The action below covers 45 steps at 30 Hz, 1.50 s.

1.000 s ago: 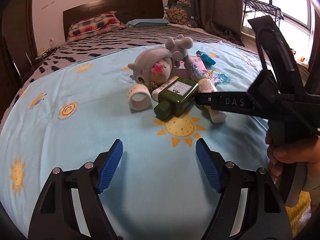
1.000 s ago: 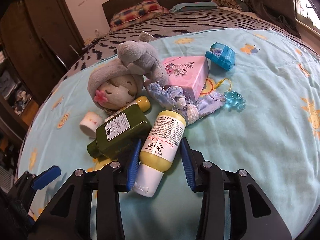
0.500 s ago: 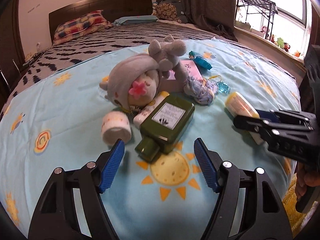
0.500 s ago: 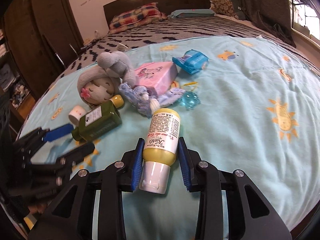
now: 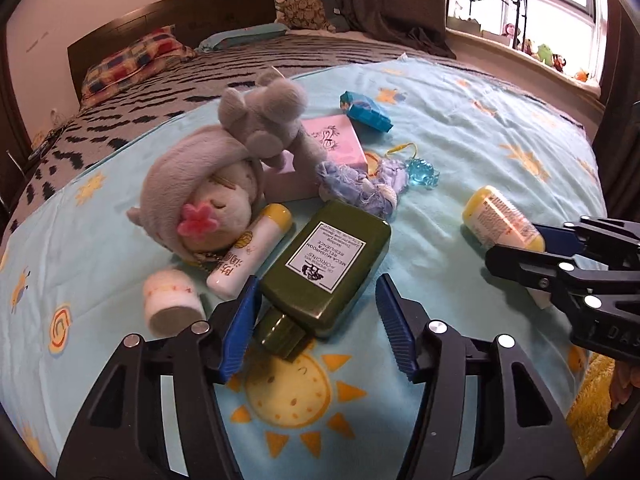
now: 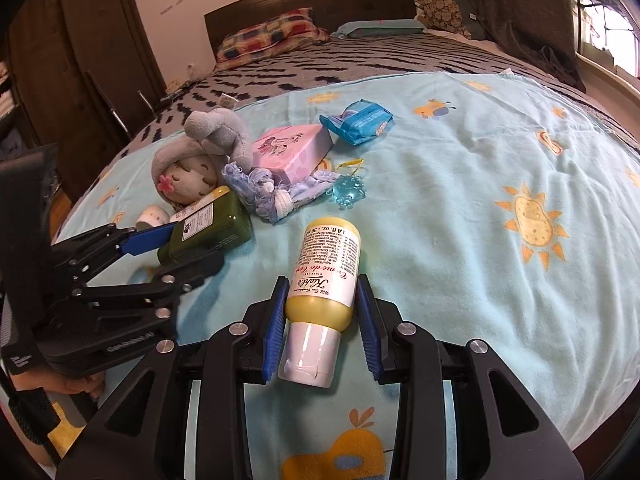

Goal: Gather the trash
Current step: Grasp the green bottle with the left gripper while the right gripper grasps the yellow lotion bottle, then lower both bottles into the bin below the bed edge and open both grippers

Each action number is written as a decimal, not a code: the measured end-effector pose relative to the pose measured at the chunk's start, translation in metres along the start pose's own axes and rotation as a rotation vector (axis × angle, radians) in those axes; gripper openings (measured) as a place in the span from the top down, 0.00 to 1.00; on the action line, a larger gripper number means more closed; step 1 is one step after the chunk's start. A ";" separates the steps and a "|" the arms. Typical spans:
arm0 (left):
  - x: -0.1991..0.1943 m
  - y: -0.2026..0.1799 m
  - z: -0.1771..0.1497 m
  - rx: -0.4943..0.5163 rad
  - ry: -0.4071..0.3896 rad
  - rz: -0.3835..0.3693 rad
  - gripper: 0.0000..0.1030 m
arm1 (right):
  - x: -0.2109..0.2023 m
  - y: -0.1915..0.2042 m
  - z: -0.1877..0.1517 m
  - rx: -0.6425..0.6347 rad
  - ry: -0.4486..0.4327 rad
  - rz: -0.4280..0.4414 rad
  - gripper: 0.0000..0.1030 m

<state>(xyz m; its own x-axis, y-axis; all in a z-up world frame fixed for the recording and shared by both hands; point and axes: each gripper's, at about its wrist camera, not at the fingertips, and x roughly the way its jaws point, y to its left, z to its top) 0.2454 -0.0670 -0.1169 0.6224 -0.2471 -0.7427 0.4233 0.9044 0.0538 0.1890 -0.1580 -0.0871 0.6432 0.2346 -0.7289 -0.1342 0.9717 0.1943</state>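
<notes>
The yellow lotion bottle [image 6: 324,300] is being clamped by the right claw [image 6: 322,324] above the bed [image 6: 460,208]. The green bottle [image 5: 324,264] is being straddled by the left claw [image 5: 316,320], jaws spread apart.

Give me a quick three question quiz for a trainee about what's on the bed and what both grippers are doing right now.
1. True or false: the right gripper is shut on the yellow white-capped lotion bottle.
2. Which bottle lies between the open left gripper jaws?
A. dark green rectangular bottle
B. red can
3. Fill in: the pink box lies behind the grey plush ____.

Key: 1 true; 2 A; 3 doll.
</notes>
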 end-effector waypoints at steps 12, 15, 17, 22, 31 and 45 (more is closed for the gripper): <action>-0.018 0.007 -0.012 -0.093 -0.034 -0.034 0.53 | -0.019 -0.001 -0.018 -0.022 -0.036 0.013 0.67; -0.029 0.005 -0.029 -0.118 -0.034 -0.026 0.53 | -0.030 0.001 -0.028 -0.041 -0.052 0.019 0.67; -0.039 0.002 -0.042 -0.122 -0.042 -0.017 0.53 | -0.038 0.002 -0.036 -0.049 -0.062 0.030 0.67; -0.075 -0.009 -0.076 -0.140 -0.068 -0.007 0.53 | -0.059 0.004 -0.058 -0.066 -0.080 0.064 0.67; -0.136 -0.037 -0.144 -0.127 -0.101 -0.044 0.53 | -0.097 0.020 -0.106 -0.099 -0.092 0.133 0.67; -0.133 -0.071 -0.229 -0.213 0.039 -0.121 0.53 | -0.095 0.019 -0.195 -0.050 0.032 0.137 0.66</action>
<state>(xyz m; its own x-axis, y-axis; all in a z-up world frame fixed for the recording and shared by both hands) -0.0178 -0.0192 -0.1749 0.5479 -0.3478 -0.7608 0.3419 0.9231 -0.1758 -0.0218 -0.1568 -0.1418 0.5921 0.3651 -0.7184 -0.2567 0.9305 0.2614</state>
